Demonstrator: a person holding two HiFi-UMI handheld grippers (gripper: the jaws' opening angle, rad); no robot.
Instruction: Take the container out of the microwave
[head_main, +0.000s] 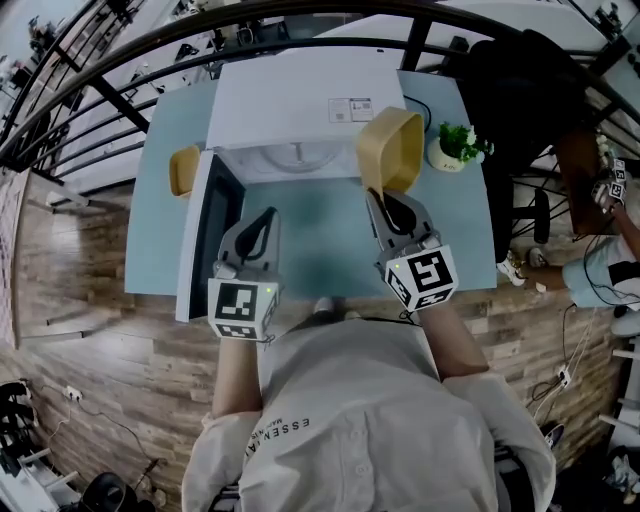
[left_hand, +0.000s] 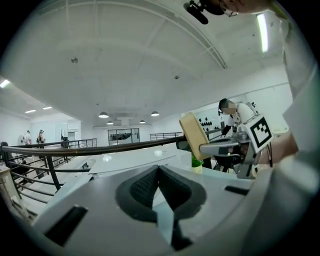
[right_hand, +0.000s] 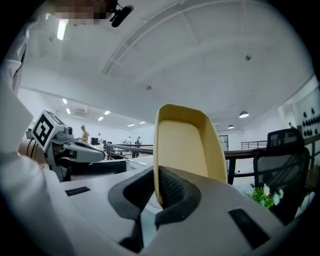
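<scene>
Door (head_main: 215, 215) stands open at 9 o'clock of the microwave (head_main: 300, 100) mouth, so the cavity is reachable. Left hand-held gripper (head_main: 268, 218) is at 7 o'clock of the mouth, jaws together and empty, probably parked out of the way. Container (head_main: 392, 148) is outside the cavity at 2 o'clock, tilted and off the table (head_main: 330, 255). Right hand-held gripper (head_main: 383, 200) is clamped on its wall, probably because the thin rim offers the only purchase. Removal looks nearly done; set-down remains.

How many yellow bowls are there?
2. One yellow bowl is tipped up in the right gripper, by the microwave's front right corner. The other sits on the table left of the microwave, beside its open door. Inside the microwave is mostly hidden.
</scene>
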